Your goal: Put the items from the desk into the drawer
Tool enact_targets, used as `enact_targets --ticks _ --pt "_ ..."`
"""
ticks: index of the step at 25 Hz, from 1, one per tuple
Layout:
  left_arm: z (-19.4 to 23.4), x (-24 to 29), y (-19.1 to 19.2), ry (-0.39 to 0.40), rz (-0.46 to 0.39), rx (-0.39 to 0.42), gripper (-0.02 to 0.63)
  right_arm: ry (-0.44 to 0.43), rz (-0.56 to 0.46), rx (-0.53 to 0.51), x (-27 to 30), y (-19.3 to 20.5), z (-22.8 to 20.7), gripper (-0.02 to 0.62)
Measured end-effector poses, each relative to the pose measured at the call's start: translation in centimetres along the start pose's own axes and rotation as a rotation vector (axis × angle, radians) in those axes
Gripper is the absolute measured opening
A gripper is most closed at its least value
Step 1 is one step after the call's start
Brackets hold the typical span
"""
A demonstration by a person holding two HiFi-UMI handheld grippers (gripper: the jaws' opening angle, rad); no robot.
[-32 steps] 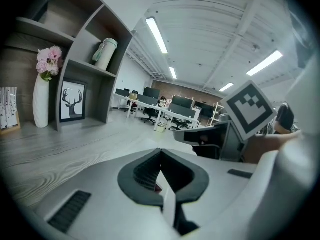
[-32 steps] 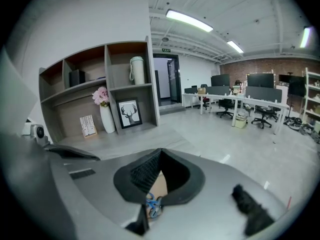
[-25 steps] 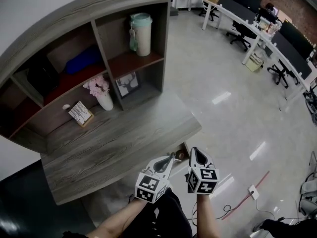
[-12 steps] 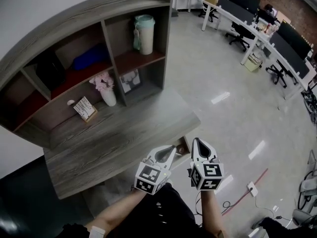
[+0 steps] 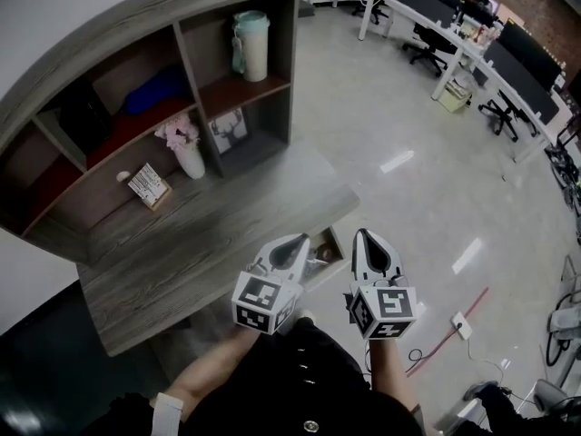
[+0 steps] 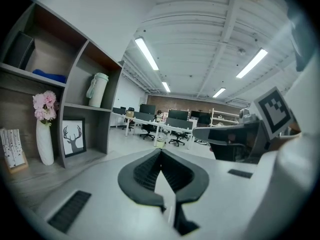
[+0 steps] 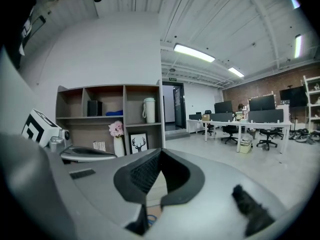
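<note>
Glossy pale floor [image 5: 408,153] lies open at 3 o'clock past the grey wood-grain desk [image 5: 182,252] edge. Its small wooden drawer [image 5: 334,242] stands open. The left gripper [image 5: 292,245] and right gripper [image 5: 367,242] are pressed together, empty.

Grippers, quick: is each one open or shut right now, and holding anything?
Left gripper: shut, nothing between its jaws.
Right gripper: shut, nothing between its jaws.

Left of left gripper [image 5: 298,241]: desk [image 5: 200,243], shelf unit [image 5: 136,27] on its far side. Drawer [image 5: 323,251] below, between left gripper and right gripper [image 5: 362,235].
</note>
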State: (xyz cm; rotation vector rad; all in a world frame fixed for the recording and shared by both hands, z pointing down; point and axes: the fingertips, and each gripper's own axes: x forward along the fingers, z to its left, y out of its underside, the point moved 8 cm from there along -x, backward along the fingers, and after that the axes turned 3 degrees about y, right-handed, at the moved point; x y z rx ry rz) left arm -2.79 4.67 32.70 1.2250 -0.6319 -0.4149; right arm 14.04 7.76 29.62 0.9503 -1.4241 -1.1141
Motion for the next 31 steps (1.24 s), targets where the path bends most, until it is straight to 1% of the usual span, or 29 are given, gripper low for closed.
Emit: enact_targets --ticks 4,7,9,14,19,25,31 --pt "-0.5 -0.6 0.1 -0.006 -0.010 0.003 0.009 0.052 -0.026 -0.003 -1.5 0.6 0.3 0.009" --pt "-0.6 -1.0 0.5 -0.014 -0.015 0.009 0.009 0.079 -0.031 -0.026 -2.2 1.3 0.5 0.009" --pt "-0.5 -1.2 0.7 -0.023 -0.014 0.008 0.009 0.082 -0.031 -0.028 -2.3 1.6 0.5 0.009" --pt "-0.1 -1.8 1.1 -0.047 -0.009 0.005 0.009 0.097 -0.027 0.008 -2.3 2.0 0.1 0.009" --pt "0.4 -2.3 1.6 -0.062 0.007 -0.001 0.009 0.105 -0.012 0.010 -2.6 2.7 0.4 0.009" --pt "0.6 -2.6 2.0 -0.064 0.019 -0.006 0.009 0.125 -0.011 -0.001 -2.7 2.9 0.3 0.009" --pt "0.3 -2.9 2.2 -0.064 0.020 -0.019 0.009 0.121 0.002 0.000 -2.9 3.2 0.4 0.009"
